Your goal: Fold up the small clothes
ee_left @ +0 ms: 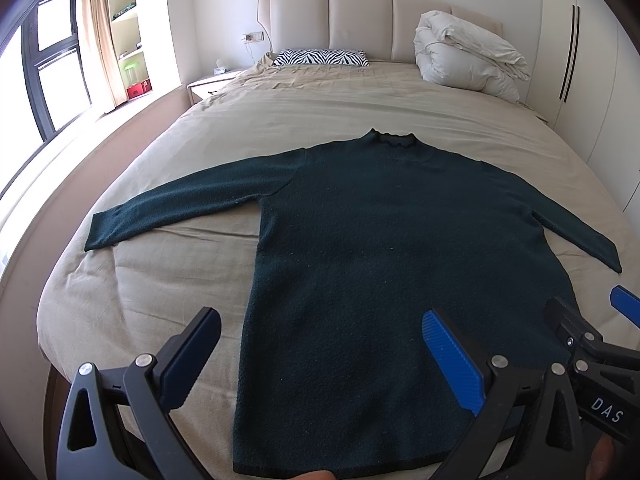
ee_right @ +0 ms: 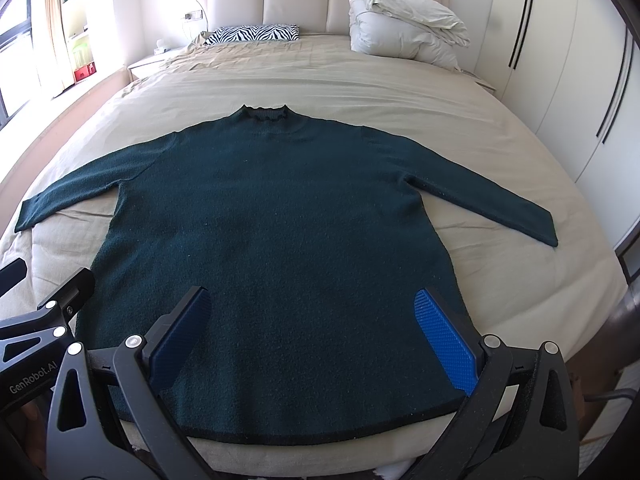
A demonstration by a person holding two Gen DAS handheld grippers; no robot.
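A dark green long-sleeved sweater [ee_left: 360,248] [ee_right: 272,220] lies flat on the beige bed sheet [ee_left: 280,120] [ee_right: 320,80], collar toward the headboard, both sleeves spread out sideways. My left gripper [ee_left: 320,324] hovers open above the sweater's lower left part, near the hem, holding nothing. My right gripper [ee_right: 312,300] hovers open above the sweater's lower middle, also holding nothing. The right gripper's fingers [ee_left: 572,328] show at the right edge of the left wrist view, and the left gripper's fingers [ee_right: 68,292] show at the left edge of the right wrist view.
A zebra-striped pillow [ee_left: 320,57] [ee_right: 252,34] and a bundled white duvet [ee_left: 468,56] [ee_right: 404,20] lie by the padded headboard [ee_left: 360,16]. A nightstand [ee_left: 212,84] and a window [ee_left: 40,60] stand to the left, white wardrobes [ee_right: 560,60] to the right.
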